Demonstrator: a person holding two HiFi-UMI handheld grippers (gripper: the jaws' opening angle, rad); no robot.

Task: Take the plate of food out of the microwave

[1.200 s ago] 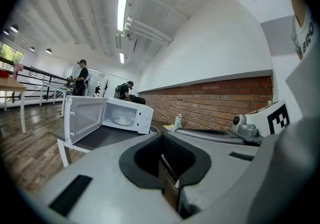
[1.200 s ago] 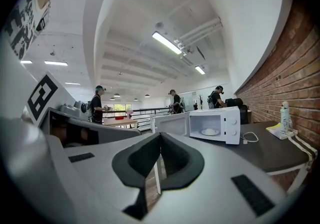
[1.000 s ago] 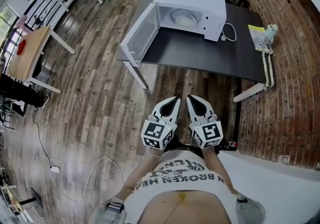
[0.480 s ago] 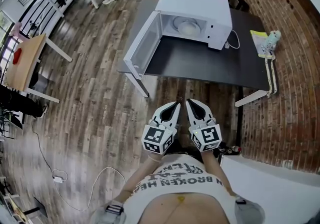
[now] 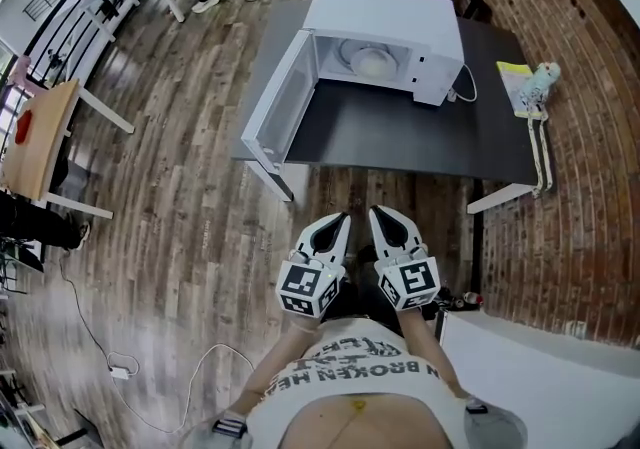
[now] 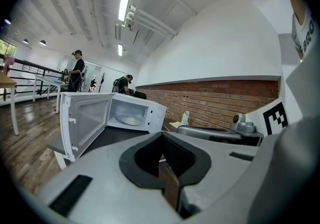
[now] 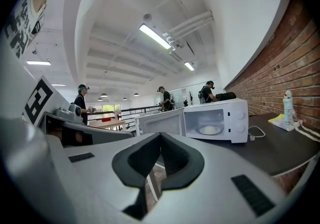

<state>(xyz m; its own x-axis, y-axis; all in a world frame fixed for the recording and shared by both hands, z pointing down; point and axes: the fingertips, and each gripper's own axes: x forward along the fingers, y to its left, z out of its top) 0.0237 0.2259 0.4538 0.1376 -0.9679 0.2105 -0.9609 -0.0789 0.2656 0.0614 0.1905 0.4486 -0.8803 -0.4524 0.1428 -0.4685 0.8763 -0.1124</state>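
A white microwave [image 5: 385, 37] stands on a black table [image 5: 400, 127] with its door [image 5: 280, 102] swung open to the left. Inside it sits a pale plate of food [image 5: 368, 60], which also shows in the left gripper view [image 6: 131, 120] and the right gripper view [image 7: 210, 129]. My left gripper [image 5: 342, 219] and right gripper [image 5: 377, 213] are held side by side close to my body, over the wooden floor and well short of the table's front edge. Both are shut with nothing in them, and both point towards the microwave [image 6: 125, 113] [image 7: 215, 120].
A yellow pad [image 5: 513, 72] and a small white bottle-like object [image 5: 541, 68] lie at the table's right end. A white cable [image 5: 462, 85] trails from the microwave. A brick wall [image 5: 590, 157] runs on the right; a wooden table [image 5: 45, 117] stands far left. People stand beyond the table.
I have come nearer to the table, so the microwave and table look a little larger. Both grippers stayed shut and side by side, a little lower in the head view.
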